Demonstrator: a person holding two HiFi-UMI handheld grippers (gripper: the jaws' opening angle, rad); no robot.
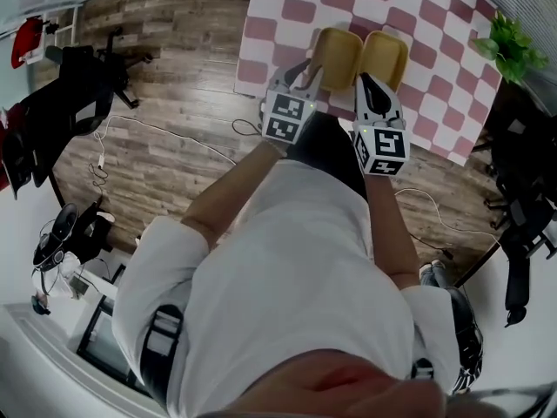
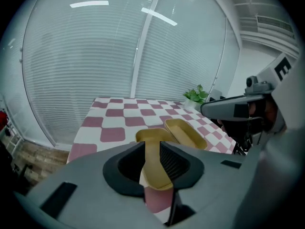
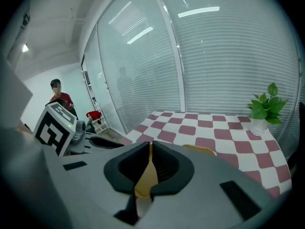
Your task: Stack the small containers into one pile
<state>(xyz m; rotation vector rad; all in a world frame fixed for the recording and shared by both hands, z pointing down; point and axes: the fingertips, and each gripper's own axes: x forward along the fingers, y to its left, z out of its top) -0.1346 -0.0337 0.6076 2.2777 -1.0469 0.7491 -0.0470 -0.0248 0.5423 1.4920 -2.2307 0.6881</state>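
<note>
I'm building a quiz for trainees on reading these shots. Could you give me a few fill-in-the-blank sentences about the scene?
1. The checked table holds ____ yellow containers, lying side by side.
2. The left gripper is shut on the left container and the right gripper on the right container, so ____ gripper is empty.
3. The plant stands in a ____ pot.
Missing words: two; neither; white.

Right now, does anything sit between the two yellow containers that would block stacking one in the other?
Nothing visible. The left container and right container lie side by side on the checkered table, each gripped at its near rim by the left tongs and right tongs.
</note>
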